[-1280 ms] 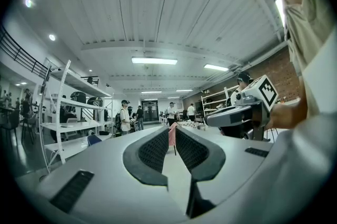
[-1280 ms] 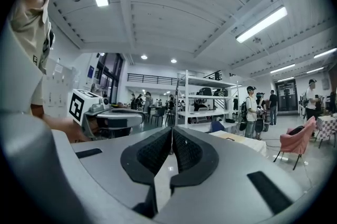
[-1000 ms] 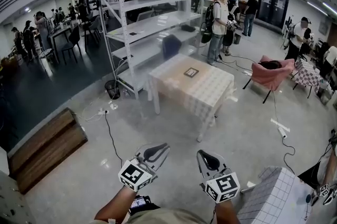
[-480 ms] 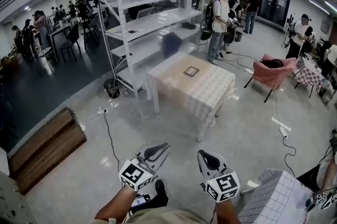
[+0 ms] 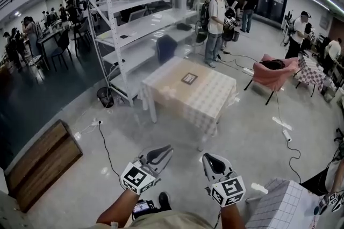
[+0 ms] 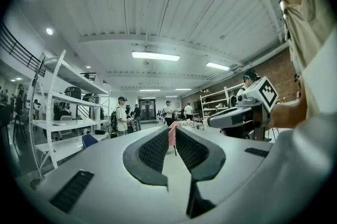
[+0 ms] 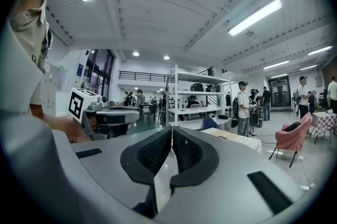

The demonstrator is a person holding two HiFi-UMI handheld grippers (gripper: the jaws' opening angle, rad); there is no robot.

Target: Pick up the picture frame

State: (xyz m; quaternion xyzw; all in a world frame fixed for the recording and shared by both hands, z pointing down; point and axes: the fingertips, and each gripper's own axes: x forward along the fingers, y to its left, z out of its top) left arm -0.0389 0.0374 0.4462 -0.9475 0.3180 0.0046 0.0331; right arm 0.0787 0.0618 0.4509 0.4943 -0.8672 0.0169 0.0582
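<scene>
The picture frame (image 5: pixel 188 78), small, dark-edged and square, lies flat on a table (image 5: pixel 209 101) covered with a checked cloth, in the middle of the head view. Both grippers are held low near my body, well short of the table and over bare floor. My left gripper (image 5: pixel 164 150) is shut with nothing between its jaws. Beside it, my right gripper (image 5: pixel 206 157) is also shut and holds nothing. In the left gripper view the pads (image 6: pixel 158 150) nearly meet at their tips. In the right gripper view the pads (image 7: pixel 189 150) touch, and the table (image 7: pixel 239 140) shows beyond them.
A tall white shelving unit (image 5: pixel 134 23) stands behind the table, with a dark bin (image 5: pixel 106 97) at its foot. A pink chair (image 5: pixel 274 74) is to the right. Wooden steps (image 5: pixel 43 160) lie at the left. A second checked table (image 5: pixel 285 204) is at bottom right. A cable (image 5: pixel 107 147) crosses the floor. People (image 5: pixel 215 18) stand beyond.
The table and shelves have shifted left and slightly nearer in the head view as I walk. Both grippers keep the same pose, shut.
</scene>
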